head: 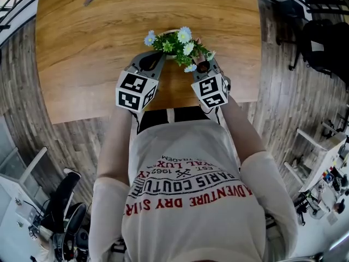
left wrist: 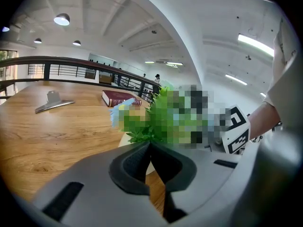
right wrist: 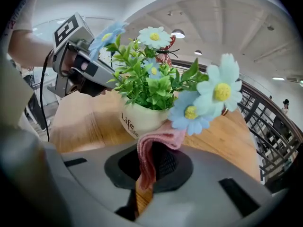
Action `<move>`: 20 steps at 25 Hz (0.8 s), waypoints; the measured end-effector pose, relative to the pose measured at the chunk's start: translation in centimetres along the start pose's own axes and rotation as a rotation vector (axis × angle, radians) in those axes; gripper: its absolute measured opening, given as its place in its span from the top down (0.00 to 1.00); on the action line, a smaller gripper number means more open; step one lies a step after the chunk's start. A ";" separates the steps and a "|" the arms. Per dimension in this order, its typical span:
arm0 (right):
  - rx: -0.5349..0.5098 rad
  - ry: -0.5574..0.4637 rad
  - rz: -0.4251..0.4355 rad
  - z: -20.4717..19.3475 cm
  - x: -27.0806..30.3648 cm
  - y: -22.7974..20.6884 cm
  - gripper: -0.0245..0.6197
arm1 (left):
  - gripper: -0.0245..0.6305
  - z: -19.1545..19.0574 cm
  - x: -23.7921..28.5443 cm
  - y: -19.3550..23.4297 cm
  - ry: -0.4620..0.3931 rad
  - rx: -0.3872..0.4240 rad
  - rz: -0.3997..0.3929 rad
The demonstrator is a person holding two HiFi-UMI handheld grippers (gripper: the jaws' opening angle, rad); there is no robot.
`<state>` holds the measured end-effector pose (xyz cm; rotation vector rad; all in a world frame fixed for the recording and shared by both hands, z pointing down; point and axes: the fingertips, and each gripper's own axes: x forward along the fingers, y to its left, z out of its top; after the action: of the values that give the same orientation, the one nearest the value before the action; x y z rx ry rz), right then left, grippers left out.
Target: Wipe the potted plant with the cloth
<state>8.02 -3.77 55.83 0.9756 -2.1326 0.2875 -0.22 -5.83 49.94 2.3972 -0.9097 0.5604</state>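
**An open-plan workspace, likely an office or studio on an upper level**

From my end this reads as a big, bright commercial interior, not a home. A dark metal railing (left wrist: 71, 61) runs along the edge like a mezzanine's. Above it is a curved white ceiling with round downlights (left wrist: 62, 19) and long strip lights (left wrist: 255, 44). Grey plank flooring (head: 22, 108) surrounds a wide wooden table (head: 82, 64). What looks like a black office chair (head: 62, 201) and a white rack of supplies (head: 322, 162) stand nearby.

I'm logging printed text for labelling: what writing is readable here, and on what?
"Life": cream pot; the line below it is unreadable.
"ADVENTURE DRY": shirt, seen upside down.
"EST. 1967": same shirt.
Red book: print too small to read.
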 end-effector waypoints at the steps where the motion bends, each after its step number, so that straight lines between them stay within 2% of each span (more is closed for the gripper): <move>1: 0.011 0.003 -0.002 -0.1 0.0 0.3 0.90 | 0.94 0.0 0.0 0.0 -0.001 0.002 -0.006; 14: 0.075 0.003 0.026 2.0 1.3 6.0 0.91 | 0.94 0.3 -0.1 -0.2 -0.007 0.030 -0.089; 20: 0.111 -0.048 0.035 4.3 1.7 8.0 0.90 | 0.94 0.2 -0.2 0.0 0.002 -0.007 -0.125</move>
<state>-0.85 -1.37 54.93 1.0183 -2.1986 0.4067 -0.34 -5.85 49.71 2.4262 -0.7537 0.5117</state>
